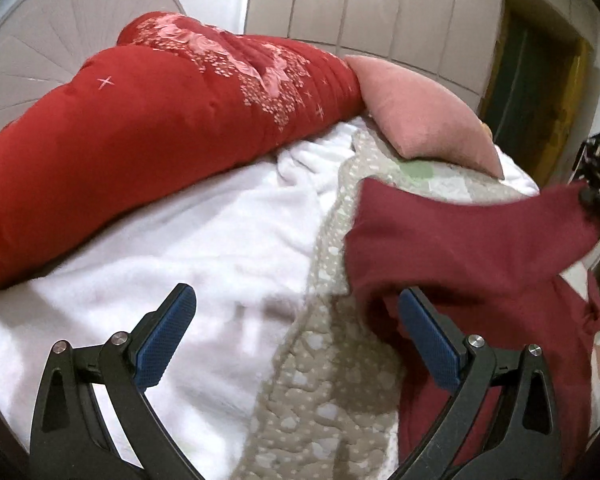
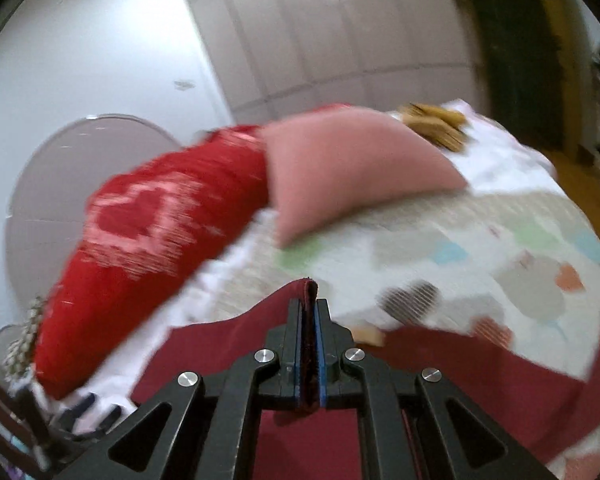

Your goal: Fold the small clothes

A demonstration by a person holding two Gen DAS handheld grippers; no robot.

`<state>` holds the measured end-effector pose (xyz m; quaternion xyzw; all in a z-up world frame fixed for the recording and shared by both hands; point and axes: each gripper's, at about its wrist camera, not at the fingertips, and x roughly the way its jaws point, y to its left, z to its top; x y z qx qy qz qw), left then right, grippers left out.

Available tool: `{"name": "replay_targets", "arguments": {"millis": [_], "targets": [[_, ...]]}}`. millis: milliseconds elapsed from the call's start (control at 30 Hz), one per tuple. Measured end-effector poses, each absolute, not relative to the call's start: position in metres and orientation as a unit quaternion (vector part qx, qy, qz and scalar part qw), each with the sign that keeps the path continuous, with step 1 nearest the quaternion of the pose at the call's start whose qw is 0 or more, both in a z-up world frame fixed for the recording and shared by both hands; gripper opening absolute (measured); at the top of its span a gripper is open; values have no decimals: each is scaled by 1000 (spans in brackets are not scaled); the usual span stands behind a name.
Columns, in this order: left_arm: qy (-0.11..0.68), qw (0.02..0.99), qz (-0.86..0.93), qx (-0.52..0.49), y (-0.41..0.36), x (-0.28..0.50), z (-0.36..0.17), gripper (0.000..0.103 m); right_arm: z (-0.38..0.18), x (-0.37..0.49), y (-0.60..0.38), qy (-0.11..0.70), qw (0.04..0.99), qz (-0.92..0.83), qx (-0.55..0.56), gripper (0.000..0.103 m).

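Right tool (image 2: 309, 304) clamped tight on a folded edge of the maroon garment (image 1: 472, 240), lifting it off the bed (image 1: 220, 248). Left tool (image 1: 296, 300) spread wide, holding nothing; garment drapes over its right finger (image 1: 428, 344). Red quilt (image 1: 140, 120) and pink pillow (image 1: 416, 116) lie behind.

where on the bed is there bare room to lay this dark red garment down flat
The widest free patch is the white fleece blanket, bordered by the red quilt behind and the beige quilted strip on its right. The patterned bedspread right of the pink pillow looks free too. The head of the bed is crowded.
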<state>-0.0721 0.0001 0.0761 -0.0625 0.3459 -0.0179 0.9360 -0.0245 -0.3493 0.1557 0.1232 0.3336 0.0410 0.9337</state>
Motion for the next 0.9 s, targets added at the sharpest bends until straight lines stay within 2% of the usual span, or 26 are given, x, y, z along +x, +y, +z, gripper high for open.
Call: {"name": "replay_targets", "arguments": {"millis": [267, 500, 700, 767, 833, 900], "targets": [[355, 934, -30, -30, -28, -63, 73, 102, 100, -49, -431, 372, 912, -42, 168, 5], [342, 939, -40, 29, -67, -62, 81, 102, 77, -56, -460, 394, 898, -117, 155, 5], [371, 927, -36, 52, -80, -56, 58, 102, 40, -48, -476, 454, 866, -137, 160, 5], [375, 925, -36, 51, -80, -55, 57, 102, 44, -54, -481, 445, 867, -142, 173, 9], [370, 927, -41, 40, -78, -54, 60, 102, 56, -65, -482, 423, 875, -158, 176, 20], [371, 927, -53, 21, -78, -52, 64, 102, 67, -71, -477, 409, 883, -159, 167, 22]]}}
